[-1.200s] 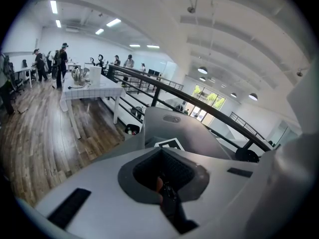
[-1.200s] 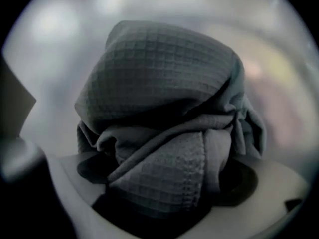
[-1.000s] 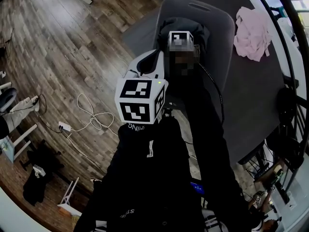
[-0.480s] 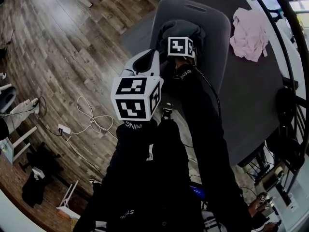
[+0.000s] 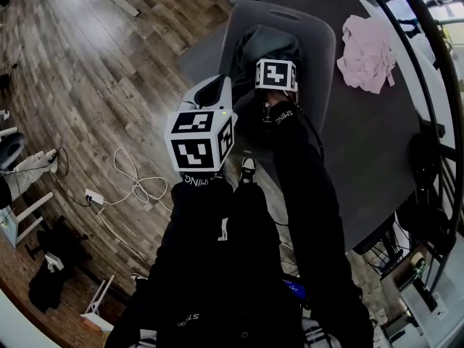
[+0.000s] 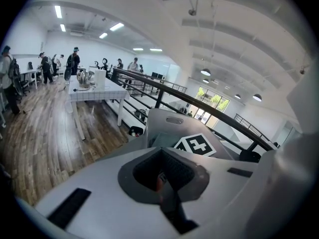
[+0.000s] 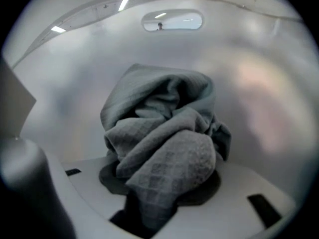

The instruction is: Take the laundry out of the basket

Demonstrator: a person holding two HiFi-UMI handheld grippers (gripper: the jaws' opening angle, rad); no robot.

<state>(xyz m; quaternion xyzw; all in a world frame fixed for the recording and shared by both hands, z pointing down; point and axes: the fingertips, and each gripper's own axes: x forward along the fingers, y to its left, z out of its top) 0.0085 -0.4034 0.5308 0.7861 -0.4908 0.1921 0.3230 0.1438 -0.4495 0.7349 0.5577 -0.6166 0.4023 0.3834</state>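
A grey plastic basket (image 5: 322, 56) stands on a dark table (image 5: 377, 143). Inside it lies a bunched grey waffle-weave cloth (image 5: 264, 42). My right gripper (image 7: 149, 205) points steeply down into the basket, its marker cube above the cloth. Its jaws have just been closing, and the cloth (image 7: 159, 133) is pinched between them and piles up in front of the camera. The basket wall (image 7: 75, 59) fills the background. My left gripper (image 5: 216, 89) hovers at the basket's near left rim with nothing in it; its jaws are hidden. The basket (image 6: 169, 121) also appears ahead of it.
A pink garment (image 5: 366, 49) lies crumpled on the table right of the basket. A dark railing (image 5: 435, 85) runs along the table's far side. On the wooden floor at left lie a white cable and power strip (image 5: 138, 183). Several people stand far off (image 6: 50, 63).
The right gripper's marker cube has come up a little inside the basket, with the grey cloth bunched under it. The left gripper has stayed by the rim.
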